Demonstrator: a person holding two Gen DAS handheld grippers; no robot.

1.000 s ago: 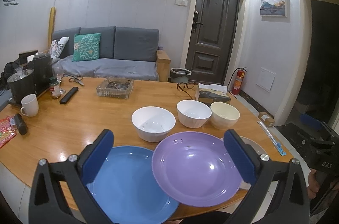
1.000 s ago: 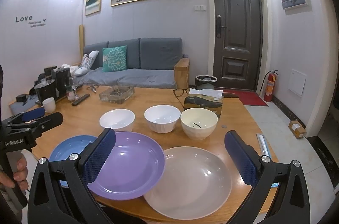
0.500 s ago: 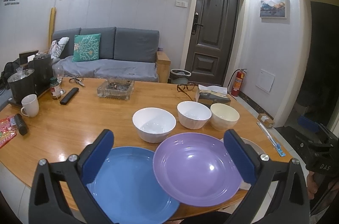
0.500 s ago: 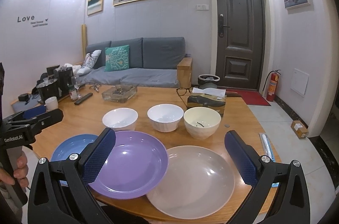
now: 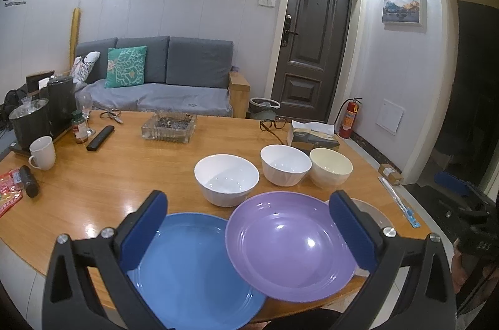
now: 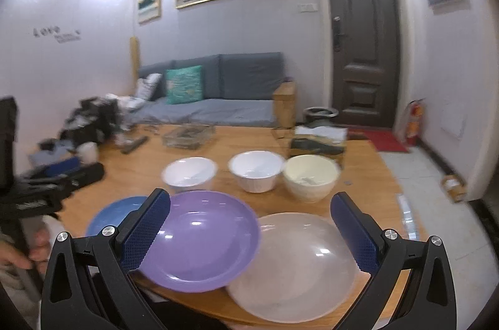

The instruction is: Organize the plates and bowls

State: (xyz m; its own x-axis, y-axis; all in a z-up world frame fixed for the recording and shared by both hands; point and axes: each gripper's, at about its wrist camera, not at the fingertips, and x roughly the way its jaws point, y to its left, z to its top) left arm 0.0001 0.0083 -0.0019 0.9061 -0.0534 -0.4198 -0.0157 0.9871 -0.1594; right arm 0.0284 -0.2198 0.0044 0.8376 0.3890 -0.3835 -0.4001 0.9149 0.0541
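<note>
A blue plate (image 5: 190, 267), a purple plate (image 5: 290, 245) and a pale beige plate (image 6: 296, 264) lie overlapping along the near edge of the wooden table (image 5: 124, 174). Behind them stand two white bowls (image 5: 226, 178) (image 5: 285, 164) and a cream bowl (image 5: 331, 167). My left gripper (image 5: 249, 233) is open and empty, hovering above the blue and purple plates. My right gripper (image 6: 249, 233) is open and empty above the purple plate (image 6: 199, 239) and the beige plate. The left gripper also shows at the left of the right wrist view (image 6: 56, 183).
A glass ashtray (image 5: 169, 128), a remote (image 5: 100, 137), a white mug (image 5: 42, 152), a small jar (image 5: 79, 131), kettles (image 5: 29, 121), eyeglasses (image 5: 274, 124) and a tissue box (image 5: 312, 136) sit farther back. Snack packets (image 5: 9, 189) lie at the left edge.
Both grippers have drifted slightly; the right wrist view is now blurred from motion and sits a little closer over the plates. Plates and bowls have not moved.
</note>
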